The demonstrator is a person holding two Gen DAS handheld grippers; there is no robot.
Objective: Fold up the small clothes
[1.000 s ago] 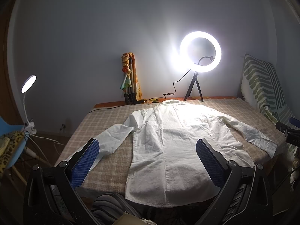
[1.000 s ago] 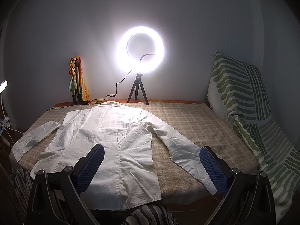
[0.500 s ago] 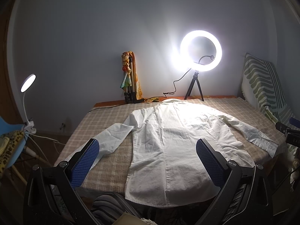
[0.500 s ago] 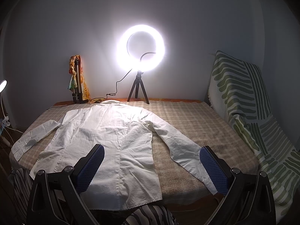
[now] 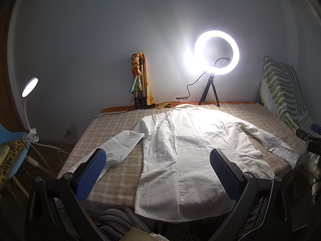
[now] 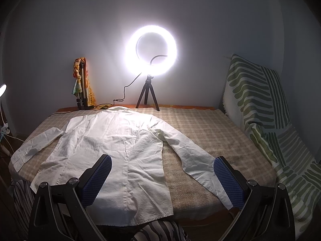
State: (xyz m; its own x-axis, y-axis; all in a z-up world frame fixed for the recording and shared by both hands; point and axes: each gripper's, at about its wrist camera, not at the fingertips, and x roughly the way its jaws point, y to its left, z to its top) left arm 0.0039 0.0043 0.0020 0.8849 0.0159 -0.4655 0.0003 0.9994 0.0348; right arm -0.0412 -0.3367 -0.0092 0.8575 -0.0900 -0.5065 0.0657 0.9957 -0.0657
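A white long-sleeved shirt (image 5: 192,152) (image 6: 112,146) lies flat, back up, on the checked table cover (image 5: 120,170) (image 6: 216,132), collar toward the far wall, both sleeves spread sideways, hem at the near edge. My left gripper (image 5: 158,156) hovers open above the near edge, its blue pads (image 5: 91,173) wide apart over the left sleeve and the lower body. My right gripper (image 6: 163,161) is open too, held above the hem and the right sleeve cuff (image 6: 218,188). Neither holds anything.
A lit ring light on a tripod (image 5: 216,53) (image 6: 151,50) and a folded tripod with a colourful cloth (image 5: 139,84) stand at the far edge. A green-striped cloth over a chair (image 6: 264,116) is at the right. A desk lamp (image 5: 30,84) and blue chair (image 5: 12,152) stand at the left.
Both views have shifted very slightly; the shirt and the grippers' opening are unchanged.
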